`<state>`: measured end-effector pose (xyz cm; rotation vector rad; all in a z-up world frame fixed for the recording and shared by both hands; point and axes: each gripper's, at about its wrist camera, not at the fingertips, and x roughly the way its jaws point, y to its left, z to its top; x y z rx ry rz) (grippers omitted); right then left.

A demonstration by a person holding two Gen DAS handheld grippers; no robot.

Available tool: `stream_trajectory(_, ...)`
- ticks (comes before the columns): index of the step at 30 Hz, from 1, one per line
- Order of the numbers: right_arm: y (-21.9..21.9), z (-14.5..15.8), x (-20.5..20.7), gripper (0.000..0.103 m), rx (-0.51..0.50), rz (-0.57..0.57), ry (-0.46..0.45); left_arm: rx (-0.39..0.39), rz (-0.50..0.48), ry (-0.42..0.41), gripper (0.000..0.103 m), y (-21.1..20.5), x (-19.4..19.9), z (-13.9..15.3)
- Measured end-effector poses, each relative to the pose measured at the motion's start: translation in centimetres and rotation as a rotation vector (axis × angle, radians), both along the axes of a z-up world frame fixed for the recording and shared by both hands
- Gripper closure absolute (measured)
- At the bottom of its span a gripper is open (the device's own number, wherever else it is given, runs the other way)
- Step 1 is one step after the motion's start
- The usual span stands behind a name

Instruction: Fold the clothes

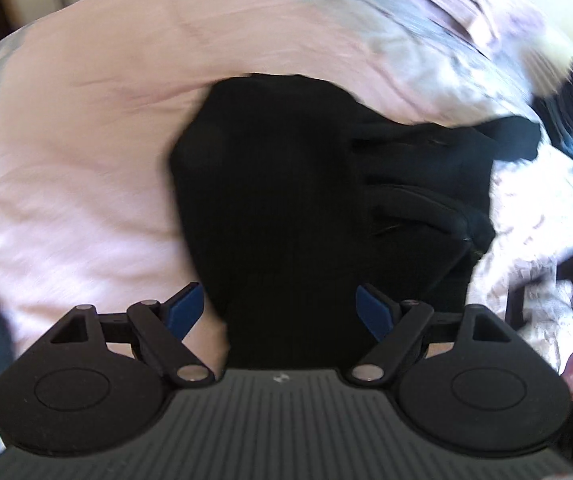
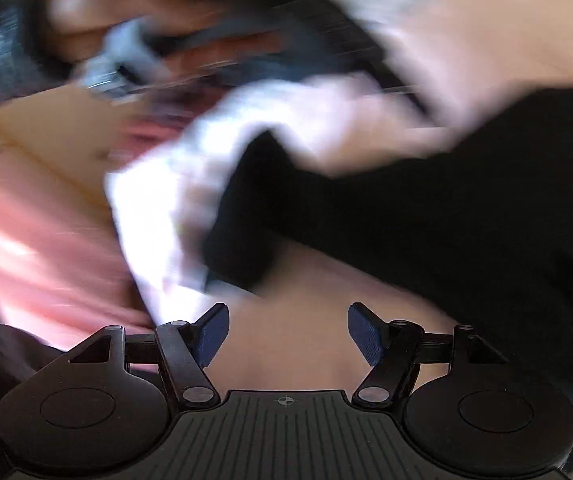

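- Lying on a pale pink bedsheet [image 1: 86,184], the black garment [image 1: 278,200] spreads flat on its left part and bunches into thick folds toward its right edge
- Hovering over its near end, the left gripper [image 1: 280,312] has its blue pads spread wide, with dark cloth showing between them but neither pad visibly pressing on it
- Standing apart over bare sheet, the right gripper [image 2: 288,336] is likewise wide open and holds nothing; its view is badly blurred, with the garment off to its upper right
- Judging by the drape and creases, the cloth is soft, light and limp, so it will sag and slide rather than keep shape
- Pinching a hem or corner at the flat edge looks safer than the bunched folds, where several layers could be caught at once
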<state>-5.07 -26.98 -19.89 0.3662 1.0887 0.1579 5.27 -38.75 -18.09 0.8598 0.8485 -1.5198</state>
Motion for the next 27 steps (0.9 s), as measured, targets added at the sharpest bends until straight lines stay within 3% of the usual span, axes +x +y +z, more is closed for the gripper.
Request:
stream_trajectory(3, -7.1, -0.9, -4.0, 0.034, -0.126, -0.222, 0.071, -0.012, -0.025, -0.031, 0.023, -3.3, -3.7, -2.9)
stream_trajectory(6, -14.4, -1.3, -7.2, 0.034, -0.244, -0.405, 0.09, -0.048, 0.02, -0.061, 0.023, -6.6, -5.8, -5.5)
stream_trajectory(9, -19.5, -2.1, -7.7, 0.034, -0.331, -0.469, 0.068, -0.071, 0.089, -0.102, 0.024, -9.3, -6.6, -7.7)
stream_trajectory(10, -20.7, -2.5, -7.4, 0.034, -0.347, -0.462, 0.052, -0.072, 0.113, -0.119, 0.031, -10.0, -6.7, -8.4)
stream_trajectory(11, -21.9, -2.8, -7.1, 0.034, -0.363, -0.455, 0.037, -0.074, 0.138, -0.135, 0.05, -10.8, -6.8, -9.0)
stream_trajectory(12, -22.6, -3.3, -6.3, 0.034, -0.374, -0.44, 0.028, -0.054, 0.164, -0.166, 0.06, -11.2, -6.5, -9.3)
stream_trajectory(14, -23.9, -4.7, -5.2, 0.034, -0.397, -0.396, 0.021, -0.058, 0.224, -0.186, 0.09, -11.0, -4.7, -8.5)
stream_trajectory(15, -24.4, -5.4, -5.0, 0.034, -0.404, -0.362, 0.015, -0.075, 0.251, -0.217, 0.095, -10.5, -3.5, -7.6)
stream_trajectory(21, -27.3, -8.6, -3.4, 0.034, -0.425, -0.231, -0.007, -0.157, 0.413, -0.355, 0.098, -7.3, 5.7, -2.2)
stream_trajectory(24, -28.3, -10.4, -1.9, 0.033, -0.43, -0.198, 0.001, -0.15, 0.453, -0.393, 0.098, -6.8, 9.0, -1.5)
stream_trajectory(27, -28.3, -12.1, -0.4, 0.034, -0.455, -0.154, 0.015, -0.145, 0.468, -0.372, 0.098, -6.4, 10.9, -1.5)
